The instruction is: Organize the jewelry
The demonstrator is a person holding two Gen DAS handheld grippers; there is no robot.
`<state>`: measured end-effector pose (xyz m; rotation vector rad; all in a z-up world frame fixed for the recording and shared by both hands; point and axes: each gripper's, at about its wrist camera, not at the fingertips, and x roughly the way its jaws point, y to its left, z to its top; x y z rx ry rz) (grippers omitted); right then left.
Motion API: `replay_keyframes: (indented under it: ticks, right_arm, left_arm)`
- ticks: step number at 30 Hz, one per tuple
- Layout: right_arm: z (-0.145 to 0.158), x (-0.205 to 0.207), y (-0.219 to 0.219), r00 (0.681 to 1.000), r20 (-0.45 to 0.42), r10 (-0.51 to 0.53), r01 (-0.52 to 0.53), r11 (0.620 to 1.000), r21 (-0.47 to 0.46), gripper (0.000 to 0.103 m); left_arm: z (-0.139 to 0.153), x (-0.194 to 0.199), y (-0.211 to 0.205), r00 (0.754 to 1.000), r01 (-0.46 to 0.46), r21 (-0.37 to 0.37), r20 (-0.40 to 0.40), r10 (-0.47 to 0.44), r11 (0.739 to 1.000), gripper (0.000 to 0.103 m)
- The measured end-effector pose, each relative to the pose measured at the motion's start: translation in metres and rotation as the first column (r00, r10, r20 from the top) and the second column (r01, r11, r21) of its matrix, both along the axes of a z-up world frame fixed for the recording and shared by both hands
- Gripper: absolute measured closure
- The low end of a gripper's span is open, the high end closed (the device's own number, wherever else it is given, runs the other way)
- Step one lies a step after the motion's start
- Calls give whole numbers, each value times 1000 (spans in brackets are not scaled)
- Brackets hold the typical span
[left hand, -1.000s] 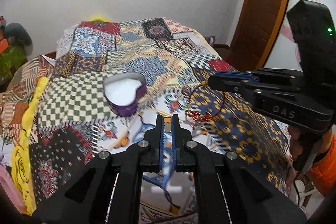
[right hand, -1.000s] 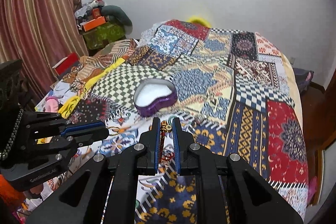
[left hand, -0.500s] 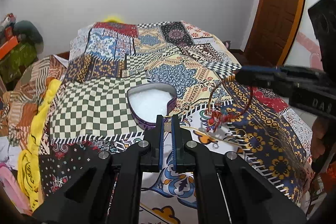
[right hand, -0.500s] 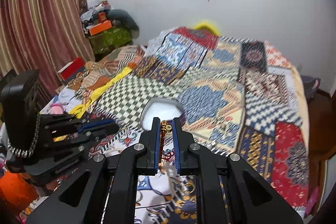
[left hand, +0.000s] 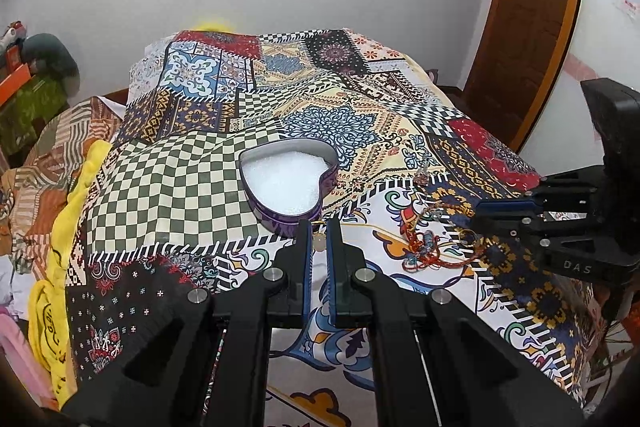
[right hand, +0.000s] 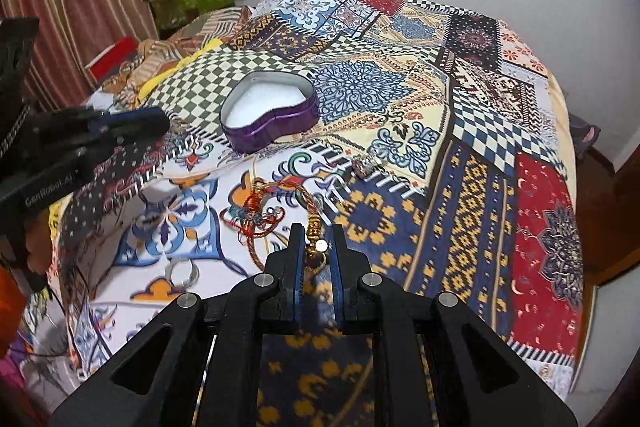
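Heart-shaped purple tin (right hand: 269,117) on patchwork bedspread (right hand: 472,155), only white padding (right hand: 262,103) inside

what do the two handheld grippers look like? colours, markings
Both are matte black plastic with blue-lined fingers and silver pivot screws. The right gripper carries white "DAS" lettering and a boxy black housing; the left gripper bears grey "GenRobot.AI" lettering. Orange clothing shows beside each.

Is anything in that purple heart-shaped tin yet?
Empty and open. The tin has no lid on and shows only white padding inside; the bracelet lies outside on the bedspread.
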<state>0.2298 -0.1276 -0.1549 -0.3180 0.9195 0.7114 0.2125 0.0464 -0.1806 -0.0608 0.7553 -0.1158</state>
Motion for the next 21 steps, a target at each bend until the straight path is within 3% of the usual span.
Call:
replay_keyframes:
  ticks: [4,11,13,15,16,21]
  right_arm:
    - [12,-12,8,997,58,51,-52,998,23,68]
    - [-3,-9,40,992,50,115,-115,993,-11,68]
    - [-13,-1,44,994,17,106,-105,994,-29,71]
    - [-20,5,45,995,-14,95,-95,995,-40,83]
    - [-23,7,44,995,-31,93,-94,995,-33,83]
    - [-20,9,37,996,-44,77,-77,997,6,95]
  left_arm:
    - [1,-3,-2,1000,3,0,2,-3,1000,98]
    - [1,-7,-1,1000,-1,13,4,1,1000,98]
    - [1,-9,2,1000,-5,13,3,4,1000,98]
    - [1,-10,4,1000,-8,13,3,8,1000,98]
    - [1,-10,5,1000,-10,12,3,10,1000,98]
    - [2,-10,6,1000,-14,7,4,14,1000,98]
